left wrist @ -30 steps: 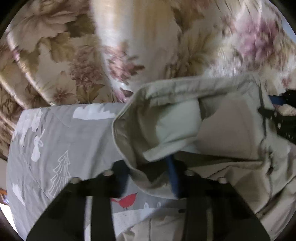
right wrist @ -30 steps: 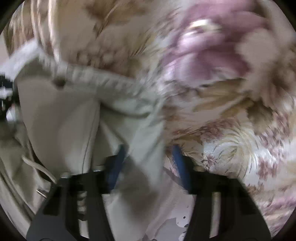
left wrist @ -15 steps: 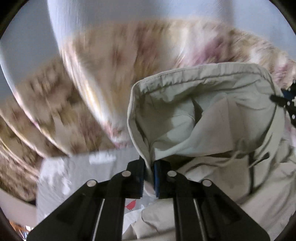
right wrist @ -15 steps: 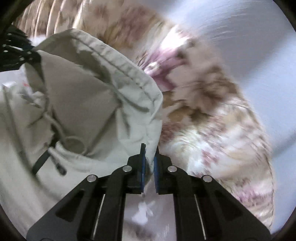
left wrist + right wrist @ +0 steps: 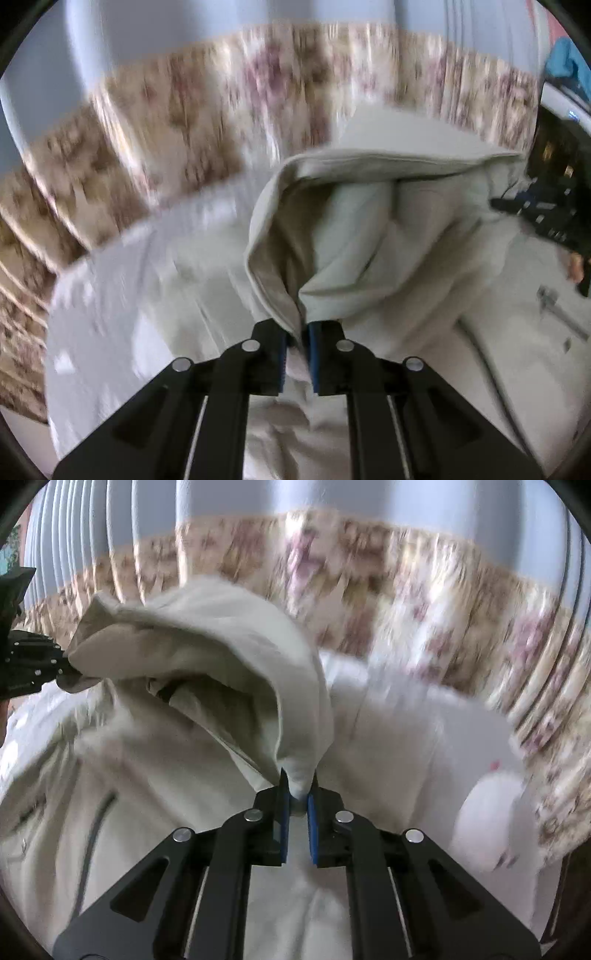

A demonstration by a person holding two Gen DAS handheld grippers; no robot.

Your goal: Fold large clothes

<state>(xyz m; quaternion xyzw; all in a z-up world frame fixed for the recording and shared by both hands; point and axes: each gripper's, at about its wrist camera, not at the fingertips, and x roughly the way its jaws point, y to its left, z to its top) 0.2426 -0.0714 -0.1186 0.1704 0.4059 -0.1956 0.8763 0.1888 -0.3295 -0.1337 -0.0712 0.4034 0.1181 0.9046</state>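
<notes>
Gripping a bunched hem of the pale beige hooded jacket (image 5: 369, 229), the left gripper (image 5: 297, 334) is clenching the cloth between its blue-lined jaws in the left wrist view. The jacket is rising from the jaws and ballooning up and to the right, its folded edge running toward the right gripper (image 5: 546, 218), which is showing as a dark shape at the right edge of the picture. The rest of the garment is lying loose below and to the right, on what is looking like a pale bedsheet (image 5: 122, 280). A floral curtain (image 5: 229, 96) is hanging far behind, heavily blurred.

Turning to the right wrist view, the right gripper (image 5: 297, 794) is likewise pinching a gathered corner of the jacket (image 5: 207, 657), the fabric sprouting straight out of the closed tips. The cloth is arching up and to the left toward the left gripper (image 5: 29, 664), seen dark at the left edge. The body of the jacket, with a dark zip line (image 5: 92, 834), is sagging near and to the left beneath the lifted part. A bedsheet (image 5: 424, 738) is spreading to the right, with the curtain (image 5: 369, 576) beyond.

Judging from this, the fold is only beginning: one edge is being held aloft by both corners, and no neat crease is showing. Laying the raised part over the body, flattening and further folds all appear to be left.
</notes>
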